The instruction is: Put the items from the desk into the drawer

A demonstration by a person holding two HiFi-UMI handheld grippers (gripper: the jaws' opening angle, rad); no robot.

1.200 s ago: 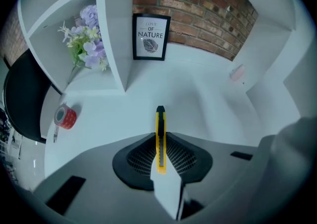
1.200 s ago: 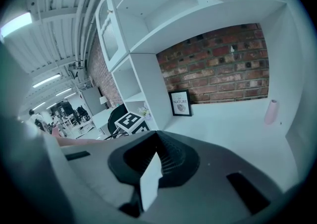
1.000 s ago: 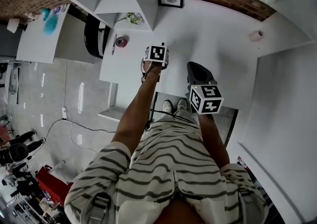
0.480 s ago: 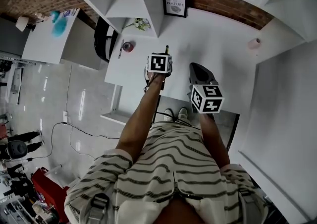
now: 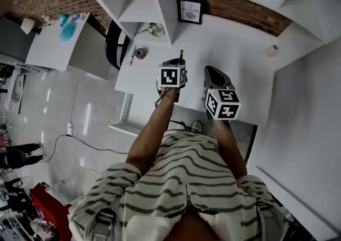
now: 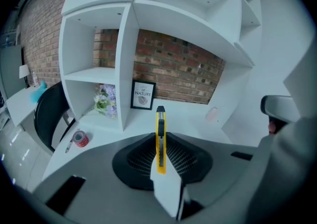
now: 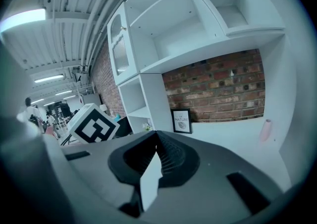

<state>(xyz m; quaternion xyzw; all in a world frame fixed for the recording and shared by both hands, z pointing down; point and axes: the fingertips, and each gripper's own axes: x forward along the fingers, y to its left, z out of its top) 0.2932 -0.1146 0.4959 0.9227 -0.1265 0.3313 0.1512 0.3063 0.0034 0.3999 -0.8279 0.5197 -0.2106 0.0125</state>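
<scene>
Item held: yellow utility knife [image 6: 160, 119], clamped edge-up between the jaws of the left hand-held gripper [image 6: 159, 139]. Its black tip projects past the jaw ends, clear above the white surface [image 5: 234, 42]. Change since a second ago: that gripper has come up off the surface and tipped back toward the head camera. The knife tip, unseen then, now shows beyond the marker cube [image 5: 171, 76]. Right hand-held gripper [image 7: 158, 143]: jaws closed together on nothing, its place in the head view nearly unchanged. Left gripper view only: the grip on the knife. Left on the surface, well apart from both grippers: red tape roll [image 6: 80, 139] with a pen [image 6: 68, 143] just beside it, seen in the left gripper and head views but not the right. Right gripper view only: the left gripper's cube from the side, and distant people [image 7: 29, 106] under ceiling lights. A pink cylinder [image 7: 266, 130] stands near the far right corner. Containers: white shelf unit [image 6: 126, 69] on the surface, its lower compartment holding flowers [image 6: 105, 101]. A framed print [image 6: 142, 95] stands just outside it against the brick wall. A white ledge [image 5: 123, 126] below the surface's left edge may be the open drawer; the head view does not show its contents.
</scene>
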